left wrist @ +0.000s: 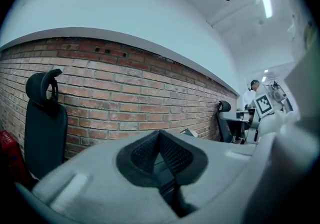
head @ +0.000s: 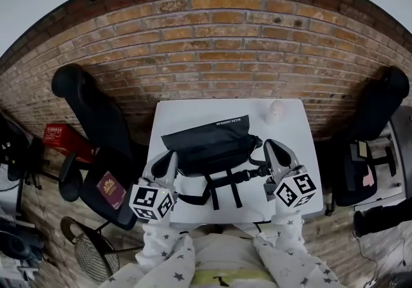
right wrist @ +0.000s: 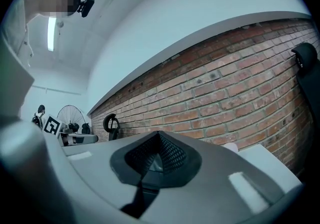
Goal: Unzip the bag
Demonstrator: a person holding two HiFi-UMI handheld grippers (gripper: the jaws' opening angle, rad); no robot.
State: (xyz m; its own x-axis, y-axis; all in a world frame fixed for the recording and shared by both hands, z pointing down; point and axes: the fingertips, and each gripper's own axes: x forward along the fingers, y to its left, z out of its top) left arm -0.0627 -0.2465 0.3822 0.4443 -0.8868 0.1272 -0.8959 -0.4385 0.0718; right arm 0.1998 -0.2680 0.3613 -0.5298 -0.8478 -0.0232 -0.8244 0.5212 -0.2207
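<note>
A black bag [head: 209,142] lies flat in the middle of the white table [head: 296,125], its buckled straps [head: 222,185] trailing toward the front edge. My left gripper [head: 168,155] sits beside the bag's left end and my right gripper [head: 270,145] beside its right end. In the left gripper view the left gripper [left wrist: 160,135] has its mesh pads pressed together with nothing between them, aimed at the brick wall. In the right gripper view the right gripper [right wrist: 159,138] looks the same, shut and empty. The bag's zip does not show in either gripper view.
A small white object [head: 277,111] stands at the table's back right. Black office chairs flank the table at left [head: 90,109] and right [head: 380,106]. A dark red booklet [head: 111,190] lies on the left chair's seat; a red box [head: 64,138] and a fan [head: 93,254] are on the floor.
</note>
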